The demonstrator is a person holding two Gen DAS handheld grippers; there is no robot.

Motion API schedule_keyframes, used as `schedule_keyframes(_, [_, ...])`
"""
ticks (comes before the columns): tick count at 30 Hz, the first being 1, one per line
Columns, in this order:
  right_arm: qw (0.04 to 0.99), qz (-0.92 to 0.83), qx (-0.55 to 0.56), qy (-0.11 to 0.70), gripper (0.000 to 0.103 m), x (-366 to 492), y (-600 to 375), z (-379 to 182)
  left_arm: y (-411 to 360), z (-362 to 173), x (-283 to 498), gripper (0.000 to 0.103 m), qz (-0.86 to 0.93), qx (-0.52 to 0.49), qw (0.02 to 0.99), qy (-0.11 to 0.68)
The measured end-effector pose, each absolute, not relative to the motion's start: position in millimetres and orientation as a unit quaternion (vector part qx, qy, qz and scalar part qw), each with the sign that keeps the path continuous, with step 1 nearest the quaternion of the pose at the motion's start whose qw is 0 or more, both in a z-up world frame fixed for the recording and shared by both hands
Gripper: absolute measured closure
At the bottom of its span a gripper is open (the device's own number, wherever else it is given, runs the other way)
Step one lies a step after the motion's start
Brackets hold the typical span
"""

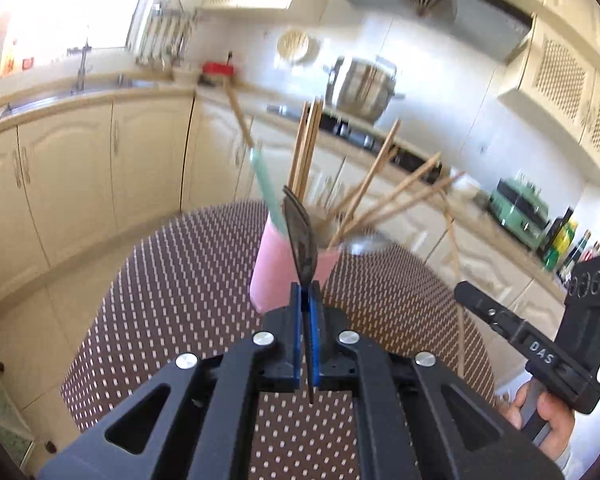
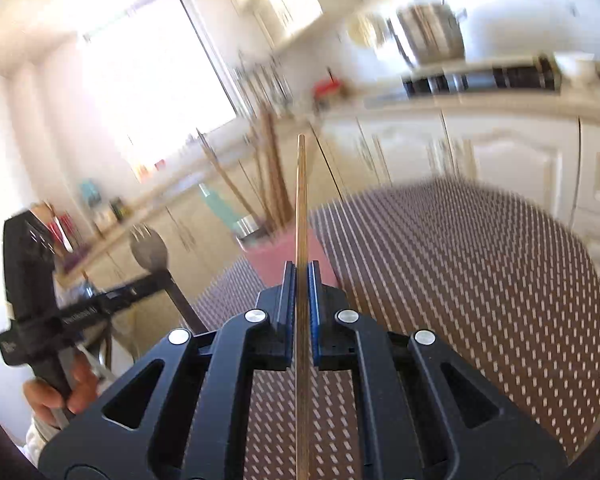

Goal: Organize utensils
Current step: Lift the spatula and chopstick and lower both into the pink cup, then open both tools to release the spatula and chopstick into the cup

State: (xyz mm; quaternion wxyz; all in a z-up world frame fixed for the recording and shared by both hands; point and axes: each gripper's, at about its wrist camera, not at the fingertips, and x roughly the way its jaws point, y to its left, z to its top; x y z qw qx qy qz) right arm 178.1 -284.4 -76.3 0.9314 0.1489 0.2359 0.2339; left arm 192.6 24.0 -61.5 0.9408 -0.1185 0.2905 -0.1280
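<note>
Two grippers are loaded: the left gripper (image 1: pixel 309 300) clamps a dark fork (image 1: pixel 300 236) edge-on, the right gripper (image 2: pixel 300 280) a wooden chopstick (image 2: pixel 301 200), both aimed toward the pink holder (image 1: pixel 272 268) just beyond, ready for insertion.

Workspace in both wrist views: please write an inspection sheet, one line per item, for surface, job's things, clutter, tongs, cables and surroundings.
Surface: round table with a brown dotted cloth.
Job's things: pink cup holding chopsticks and a green-handled utensil; dark fork; single chopstick.
Clutter: nothing seen on the table besides the cup.
Tongs: left tongs shut on the fork, beside the cup; right tongs shut on the single chopstick, which points up and forward.
Cables: nothing seen.
Surroundings: kitchen with cream cabinets, sink with tap, steel pot on the stove, green appliance.
</note>
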Motion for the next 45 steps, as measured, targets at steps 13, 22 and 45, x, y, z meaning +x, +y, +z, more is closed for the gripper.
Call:
schedule_keyframes(13, [0.941,0.299,0.152,0.045,0.097,204,-226,-18,22,2,225,0.099,-0.119,-0.092,0.965,0.213])
schedule_keyframes(22, [0.954,0.26,0.147,-0.023,0.096,251,-203,-4,21,13,260,0.099,-0.124,-0.085,0.97,0.191])
schedule_keyframes(45, [0.969,0.206,0.104,-0.09,0.096,273,-192,-12,6,-17,309,0.069,-0.142,-0.072,0.959,0.234])
